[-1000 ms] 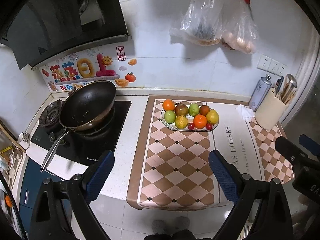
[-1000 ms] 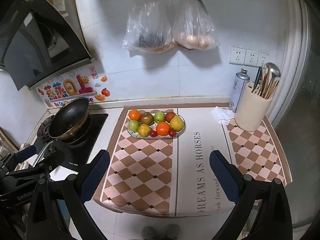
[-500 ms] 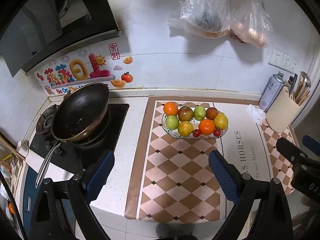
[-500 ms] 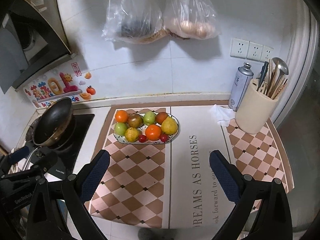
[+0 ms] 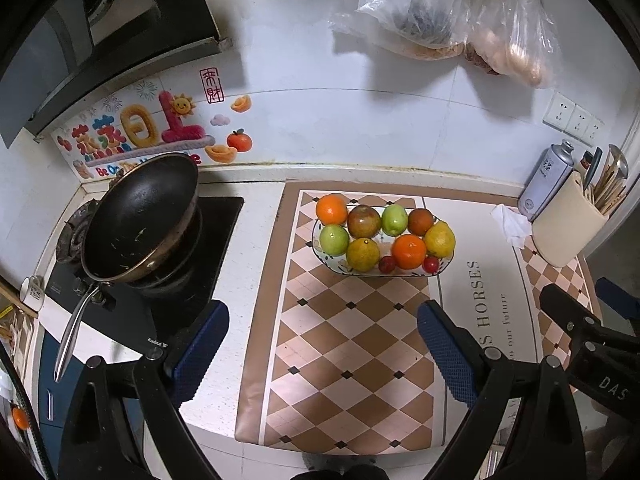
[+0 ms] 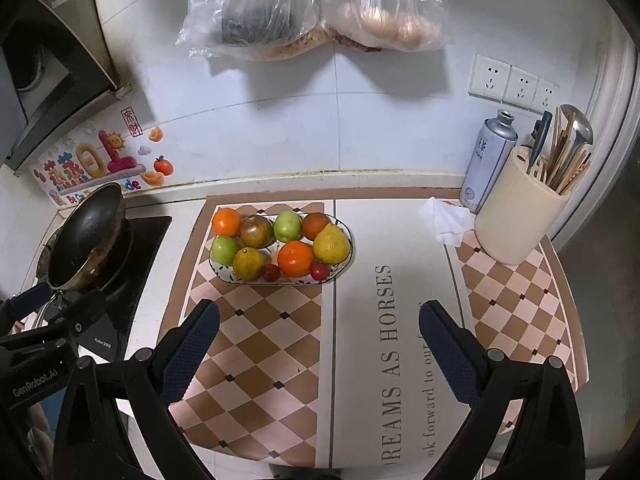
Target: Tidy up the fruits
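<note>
An oval patterned plate [image 5: 442, 270] [image 6: 343, 264] sits on the checkered mat, heaped with fruit: oranges [image 5: 408, 251] [image 6: 295, 258], green apples [image 5: 334, 239] [image 6: 225, 249], a yellow pear [image 6: 331, 243], a brownish apple [image 5: 363, 221] and small red fruits [image 6: 271, 272]. My left gripper [image 5: 323, 344] hangs open above the mat, short of the plate. My right gripper [image 6: 319, 340] is open too, nothing between its fingers, the plate ahead and slightly left. Each gripper shows at the edge of the other's view.
A black wok [image 5: 140, 216] rests on the stove at the left. A cream utensil holder [image 6: 520, 216], a spray can [image 6: 490, 156] and a crumpled tissue [image 6: 446, 220] stand at the back right. Plastic bags [image 6: 312, 8] hang on the wall above.
Both grippers have moved forward toward the counter, so the plate of fruit looks larger and nearer. Both stay open and nothing has been picked up.
</note>
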A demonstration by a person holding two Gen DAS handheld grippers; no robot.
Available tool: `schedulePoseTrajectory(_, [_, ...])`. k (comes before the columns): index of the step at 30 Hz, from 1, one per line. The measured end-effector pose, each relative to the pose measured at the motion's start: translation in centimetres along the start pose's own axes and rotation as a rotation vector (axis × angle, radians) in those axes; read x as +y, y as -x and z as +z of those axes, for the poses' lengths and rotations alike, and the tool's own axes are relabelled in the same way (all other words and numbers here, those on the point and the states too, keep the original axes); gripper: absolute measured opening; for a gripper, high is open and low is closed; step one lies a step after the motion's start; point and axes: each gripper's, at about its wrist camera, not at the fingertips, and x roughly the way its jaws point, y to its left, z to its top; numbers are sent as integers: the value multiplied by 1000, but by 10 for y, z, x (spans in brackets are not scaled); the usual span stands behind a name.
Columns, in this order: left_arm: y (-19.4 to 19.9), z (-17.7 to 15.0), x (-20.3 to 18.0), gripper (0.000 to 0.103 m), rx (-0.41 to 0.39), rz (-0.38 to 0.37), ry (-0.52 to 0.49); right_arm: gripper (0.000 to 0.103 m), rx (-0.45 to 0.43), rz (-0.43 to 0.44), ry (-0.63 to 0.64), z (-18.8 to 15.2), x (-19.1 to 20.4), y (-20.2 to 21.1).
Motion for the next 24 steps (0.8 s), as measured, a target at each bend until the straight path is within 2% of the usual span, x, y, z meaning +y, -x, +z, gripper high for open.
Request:
schedulePoseTrajectory(3, [3, 1, -2, 97, -10, -10, -2, 102, -9, 2, 8, 0, 1, 5])
schedulePoseTrajectory(6, [4, 1, -3, 101, -2, -15, -2, 102, -10, 1, 22, 0, 4, 10])
schedulePoseTrajectory(13, [9, 2, -4, 101, 6, -19, -10, 102, -9, -1, 25, 2, 3, 16])
schedulePoseTrajectory(24, [18, 2, -1, 101, -23, -11, -1, 102, -27, 2, 30, 5, 2, 25])
